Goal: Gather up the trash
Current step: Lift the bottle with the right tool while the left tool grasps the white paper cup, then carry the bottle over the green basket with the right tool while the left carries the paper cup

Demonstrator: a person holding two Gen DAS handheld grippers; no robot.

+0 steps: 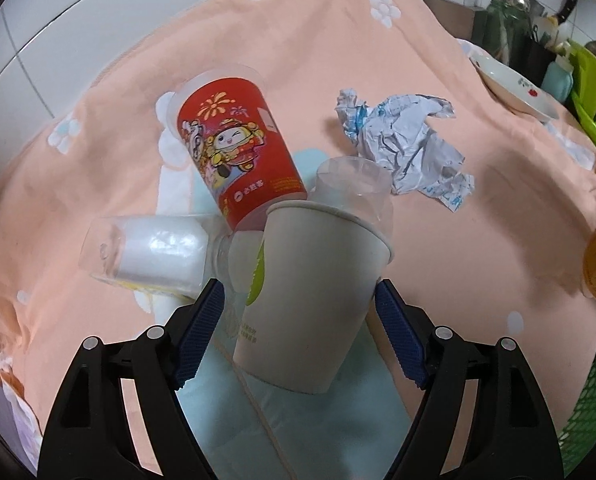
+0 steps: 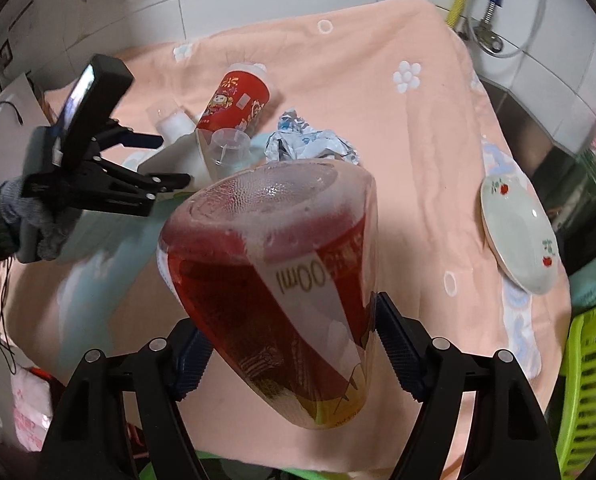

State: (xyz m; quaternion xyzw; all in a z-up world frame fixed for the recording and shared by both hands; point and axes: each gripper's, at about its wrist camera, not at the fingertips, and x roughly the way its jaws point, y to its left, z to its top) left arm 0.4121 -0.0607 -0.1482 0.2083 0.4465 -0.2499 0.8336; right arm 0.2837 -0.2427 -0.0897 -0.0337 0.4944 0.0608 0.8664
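Clearly, the paper cup [image 1: 310,300] is bracketed by the left gripper [image 1: 298,320], whose blue pads sit on either side of the cup's wall. The left pad appears just off the wall and the right pad at or touching it, so a firm clamp cannot be confirmed; the jaws are read as spread around the cup rather than pressed home. The cup lies on its side near the middle of the cloth [image 1: 438,80], its long axis running away from the gripper, rim toward the far edge and base toward the near edge. A small clear cup [image 1: 352,184] is nested at its rim. A red cup [image 1: 234,148] and a clear bottle [image 1: 150,252] lie touching it on the left, and crumpled paper [image 1: 410,148] lies just beyond, toward the right edge.

The right gripper [image 2: 294,344] is clenched on a red bottle [image 2: 282,292], held above the cloth's near edge, so that hand is occupied. The left hand is judged the nearer one for the cup, and a squeeze across its short axis is what the coming lift would turn on.
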